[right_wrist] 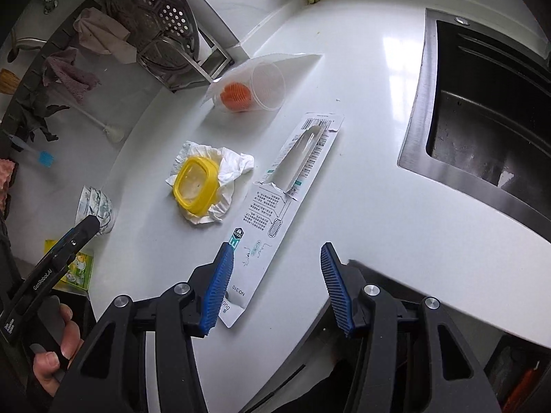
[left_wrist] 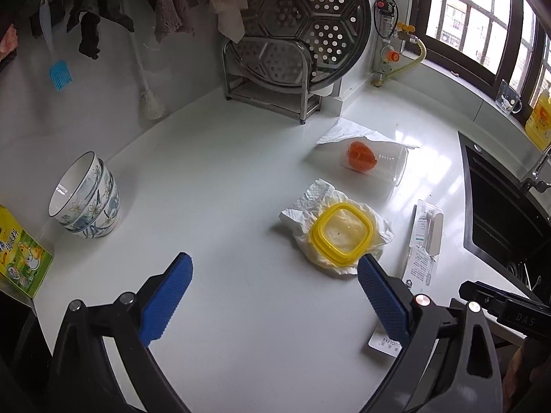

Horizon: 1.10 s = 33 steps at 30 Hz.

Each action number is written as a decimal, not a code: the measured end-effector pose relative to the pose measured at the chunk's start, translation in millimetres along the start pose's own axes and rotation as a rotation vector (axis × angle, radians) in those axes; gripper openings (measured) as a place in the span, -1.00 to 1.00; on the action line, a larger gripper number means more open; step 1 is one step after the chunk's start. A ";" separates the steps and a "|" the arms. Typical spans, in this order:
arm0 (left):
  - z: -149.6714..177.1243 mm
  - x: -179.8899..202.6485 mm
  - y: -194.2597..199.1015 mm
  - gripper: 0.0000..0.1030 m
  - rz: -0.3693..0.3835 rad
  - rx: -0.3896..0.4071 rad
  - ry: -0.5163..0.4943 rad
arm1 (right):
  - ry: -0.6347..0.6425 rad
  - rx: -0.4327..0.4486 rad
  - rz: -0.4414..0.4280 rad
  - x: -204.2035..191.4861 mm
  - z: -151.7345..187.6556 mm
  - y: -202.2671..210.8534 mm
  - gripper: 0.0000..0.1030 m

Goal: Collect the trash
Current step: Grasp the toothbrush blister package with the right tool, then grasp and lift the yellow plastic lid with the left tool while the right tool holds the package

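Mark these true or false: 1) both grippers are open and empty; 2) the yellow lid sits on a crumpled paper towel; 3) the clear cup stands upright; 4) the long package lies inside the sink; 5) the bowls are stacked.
1) True. The left gripper and the right gripper are both open with nothing between the fingers.
2) True. The yellow lid rests on the crumpled paper towel.
3) False. The clear cup lies on its side on a paper sheet, with something orange inside.
4) False. The long package lies flat on the counter, beside the sink.
5) True. The bowls are stacked.
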<state>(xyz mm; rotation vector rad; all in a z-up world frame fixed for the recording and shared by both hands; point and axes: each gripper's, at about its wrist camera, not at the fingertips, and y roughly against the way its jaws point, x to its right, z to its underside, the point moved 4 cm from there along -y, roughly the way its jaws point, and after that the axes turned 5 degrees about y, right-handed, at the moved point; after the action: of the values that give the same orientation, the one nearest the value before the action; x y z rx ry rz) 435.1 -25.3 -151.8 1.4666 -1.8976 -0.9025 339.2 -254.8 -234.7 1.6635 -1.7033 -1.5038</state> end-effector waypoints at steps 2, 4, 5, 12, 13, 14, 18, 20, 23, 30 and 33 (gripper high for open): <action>-0.1 -1.1 -5.6 0.84 0.000 -0.007 0.000 | -0.015 -0.014 0.004 -0.7 -1.5 -10.2 -0.01; -0.3 -2.9 -11.3 0.84 -0.001 -0.018 0.001 | -0.029 -0.028 0.007 -2.1 -3.6 -19.3 -0.01; -0.3 -3.8 -13.4 0.84 0.000 -0.022 0.004 | -0.037 -0.034 0.007 -2.9 -4.9 -23.2 -0.01; -0.7 -8.0 -21.1 0.84 0.011 -0.033 0.004 | -0.087 -0.065 0.047 -9.2 -16.3 -46.2 -0.01; -1.0 -9.1 -21.5 0.84 0.009 -0.033 0.005 | -0.087 -0.072 0.058 -10.4 -17.0 -49.6 -0.01; -1.4 -10.5 -22.1 0.84 0.005 -0.033 0.008 | -0.088 -0.078 0.064 -11.7 -17.4 -53.0 -0.01; -1.5 -16.2 -24.7 0.84 0.006 -0.037 0.030 | -0.068 -0.105 0.094 -16.8 -15.8 -65.3 -0.02; -0.9 -16.6 -26.7 0.84 0.004 -0.041 0.035 | -0.063 -0.099 0.103 -17.5 -15.7 -67.4 -0.05; 0.3 -12.8 -30.7 0.84 0.013 -0.046 0.039 | -0.043 -0.108 0.098 -19.0 -16.7 -70.9 -0.43; 3.2 7.7 -51.4 0.84 0.068 -0.085 0.043 | 0.022 -0.061 0.109 -12.1 -23.5 -61.0 -0.74; 1.7 19.2 -62.2 0.84 0.080 -0.102 0.048 | 0.010 -0.043 0.122 0.8 -24.8 -55.0 -0.74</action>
<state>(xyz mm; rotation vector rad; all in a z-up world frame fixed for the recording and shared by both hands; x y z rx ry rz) 465.7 -54.3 -201.4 1.3323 -1.8342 -0.9049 387.9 -253.5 -270.3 1.5142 -1.7219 -1.4630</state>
